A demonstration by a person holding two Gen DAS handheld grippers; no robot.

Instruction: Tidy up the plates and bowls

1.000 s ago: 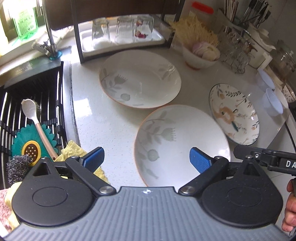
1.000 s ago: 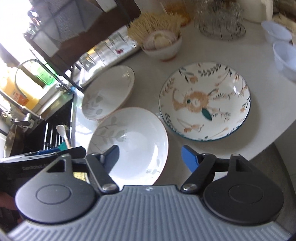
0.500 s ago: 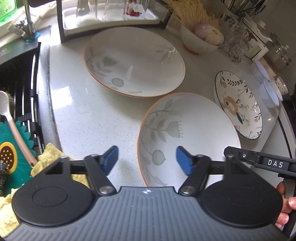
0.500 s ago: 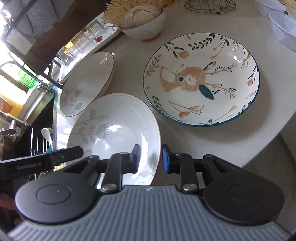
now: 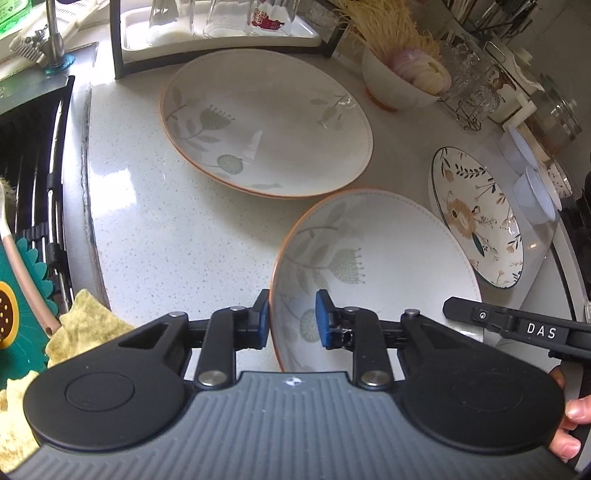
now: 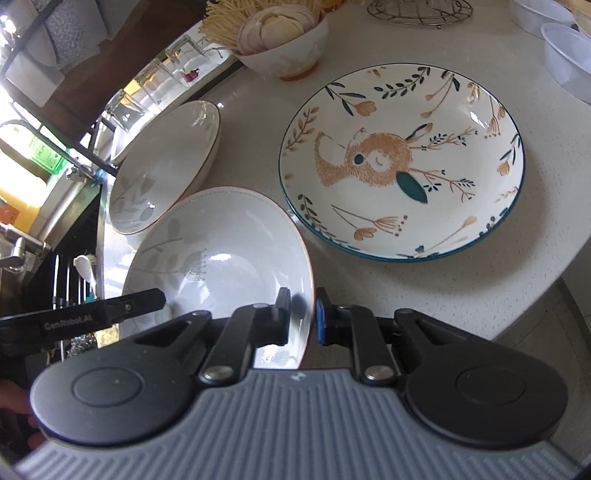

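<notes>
Both grippers are working on the same item: the near leaf-pattern plate (image 5: pixel 376 266), white with an orange rim, sitting on the speckled white counter (image 5: pixel 177 229).

Left gripper (image 5: pixel 291 319): jaws are closing, with the plate's left rim between the blue pads. The outer pad is lying against the outside of the rim; the inner pad is standing over the plate's well with a visible gap to the rim. Not yet a full clamp as far as this view shows.

Right gripper (image 6: pixel 302 317): jaws are closing and are already narrow, straddling the plate's right rim. The dark finger is sitting inside the plate, the blue pad just outside the edge. Contact on both sides looks likely, but the thin gap at the rim is hard to read, so a firm hold cannot be confirmed.

Each gripper is showing in the other's view as a black bar at the plate's opposite side.

Surroundings: a second leaf-pattern plate (image 5: pixel 266 122) is lying behind the first, rims near or overlapping. A rabbit-pattern plate (image 6: pixel 402 162) with a dark teal rim is resting to the right, apart from both. A bowl holding onion halves (image 6: pixel 284 40) is standing farther back. A tray of upturned glasses (image 5: pixel 221 22) is sitting at the rear; the sink rack (image 5: pixel 33 177) is at the left.
</notes>
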